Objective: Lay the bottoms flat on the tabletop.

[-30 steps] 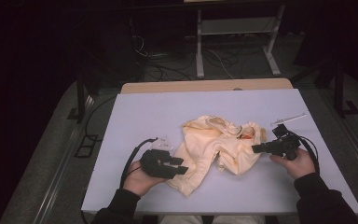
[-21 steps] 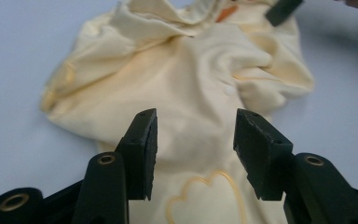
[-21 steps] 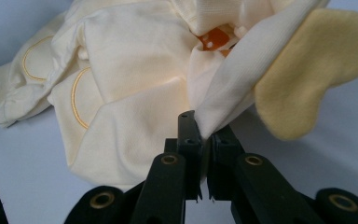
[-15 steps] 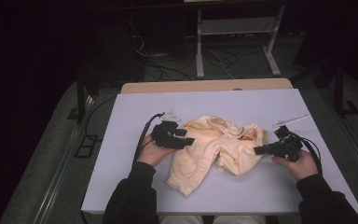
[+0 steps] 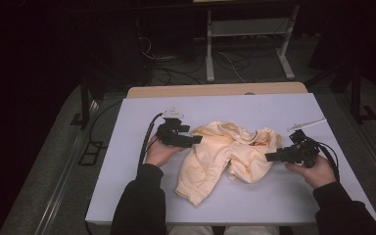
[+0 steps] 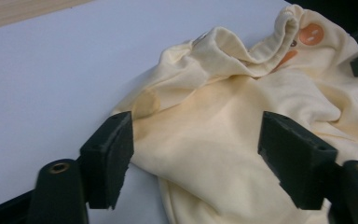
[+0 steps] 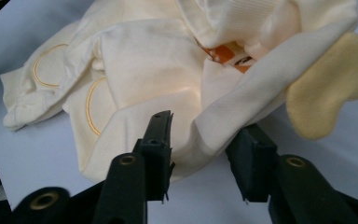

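Your left hand-held gripper [image 5: 196, 140] climbs from the garment's near hem to its upper left edge.

A second ago it sat low by the counter's near edge; now it hangs at the cream garment [image 5: 227, 156] crumpled mid-counter [image 5: 127, 196], jaws wide apart around the fabric's edge and gripping nothing. Your right hand-held gripper [image 5: 270, 157] has barely shifted at the garment's right side, jaws also apart, a fold lying between them unclamped. With both ends bracketed, you look set to pinch and spread it, though that is a guess.
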`<state>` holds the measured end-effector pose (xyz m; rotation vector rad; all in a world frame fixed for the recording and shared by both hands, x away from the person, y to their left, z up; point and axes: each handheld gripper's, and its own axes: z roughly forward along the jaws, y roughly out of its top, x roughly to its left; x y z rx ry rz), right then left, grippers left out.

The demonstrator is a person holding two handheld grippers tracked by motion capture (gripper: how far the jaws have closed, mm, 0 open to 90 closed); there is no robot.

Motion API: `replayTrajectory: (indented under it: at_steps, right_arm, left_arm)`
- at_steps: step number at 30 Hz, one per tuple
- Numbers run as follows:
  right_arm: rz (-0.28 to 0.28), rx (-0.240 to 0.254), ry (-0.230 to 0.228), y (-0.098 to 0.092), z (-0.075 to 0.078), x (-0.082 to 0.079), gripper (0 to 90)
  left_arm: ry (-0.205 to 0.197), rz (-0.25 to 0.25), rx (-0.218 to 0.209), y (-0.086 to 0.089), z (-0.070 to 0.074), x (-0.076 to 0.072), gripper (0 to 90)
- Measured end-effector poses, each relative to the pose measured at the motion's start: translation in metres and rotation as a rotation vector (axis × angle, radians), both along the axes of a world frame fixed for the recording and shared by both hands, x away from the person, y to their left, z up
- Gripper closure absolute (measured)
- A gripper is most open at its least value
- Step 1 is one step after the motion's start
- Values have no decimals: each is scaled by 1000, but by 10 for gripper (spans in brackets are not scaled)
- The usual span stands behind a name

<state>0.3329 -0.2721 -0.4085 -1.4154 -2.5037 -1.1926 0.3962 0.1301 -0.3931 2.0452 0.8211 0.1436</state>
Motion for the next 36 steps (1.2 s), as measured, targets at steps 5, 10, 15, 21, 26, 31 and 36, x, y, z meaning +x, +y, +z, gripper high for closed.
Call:
replayTrajectory:
  at_steps: [5, 10, 15, 21, 26, 31, 36]
  right_arm:
    - [3, -10, -30, 2, 8, -2, 513]
    - [-3, 8, -49, -4, 16, -3, 480]
    - [-44, 44, -66, -16, 22, -2, 467]
    - [-124, 57, -92, -25, 23, 2, 462]
    - [-191, 57, -94, -32, 19, 9, 463]
    - [-220, 63, -69, -33, 11, 18, 465]
    - [-250, 7, -47, -28, -1, 30, 531]
  left_arm:
    - [-4, 15, 18, -3, -1, 7, 188]
    - [-18, 22, 33, -5, -3, 16, 184]
    - [-14, 31, 49, -7, -7, 27, 184]
    - [-13, 23, 64, -11, -14, 37, 187]
    - [-9, 15, 74, -14, -19, 44, 211]
    - [-10, 3, 53, -14, -24, 51, 264]
    - [2, -10, 25, -12, -33, 58, 349]
